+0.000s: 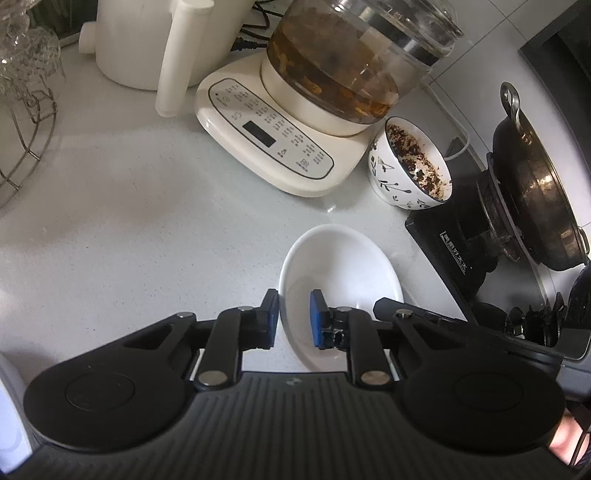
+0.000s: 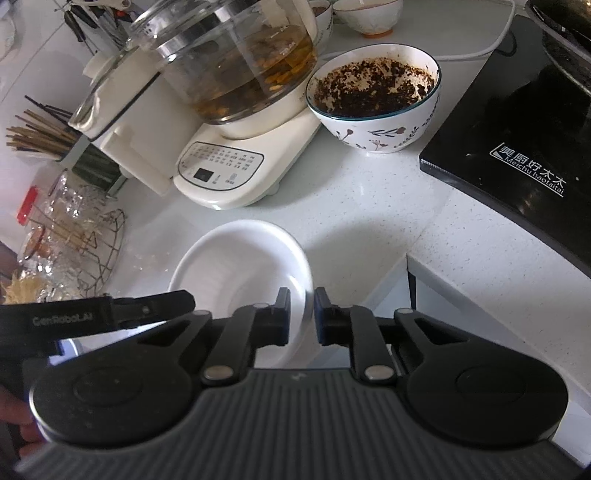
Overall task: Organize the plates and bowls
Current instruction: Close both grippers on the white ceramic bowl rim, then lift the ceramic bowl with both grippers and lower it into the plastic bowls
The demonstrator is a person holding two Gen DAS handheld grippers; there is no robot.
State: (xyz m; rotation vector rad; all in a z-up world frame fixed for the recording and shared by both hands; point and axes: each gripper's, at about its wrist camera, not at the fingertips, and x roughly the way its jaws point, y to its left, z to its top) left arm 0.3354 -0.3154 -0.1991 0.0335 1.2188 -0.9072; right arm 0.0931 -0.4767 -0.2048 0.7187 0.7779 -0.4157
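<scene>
Progress looks early: only the white dish (image 1: 334,269) is being handled, and the soiled patterned bowl (image 2: 376,99) stands untouched, so most of the organizing seems left to do. The dish sits on the pale surface (image 1: 129,229), in front of the kettle base and near the black cooktop (image 2: 517,140). Both tools are on it from opposite sides. The left tool (image 1: 293,319) straddles the dish's near left rim, one blue pad outside the wall and one inside the hollow; a sliver of gap seems to show at the inner pad in the left wrist view, so I judge it clamped or very nearly so, not with certainty. The right tool (image 2: 302,317) has its jaws drawn tight on the near right rim, which shows as a thin edge pinched between the pads.

As for containers: the white dish is empty and clean inside. The patterned bowl, just beside the kettle base and the cooktop's corner, is caked with dark crumbly residue up its inner wall. The glass kettle (image 2: 236,62) holds amber liquid with brownish pieces in it. Two more small bowls (image 2: 365,14) stand at the far edge of the right wrist view, contents unclear
</scene>
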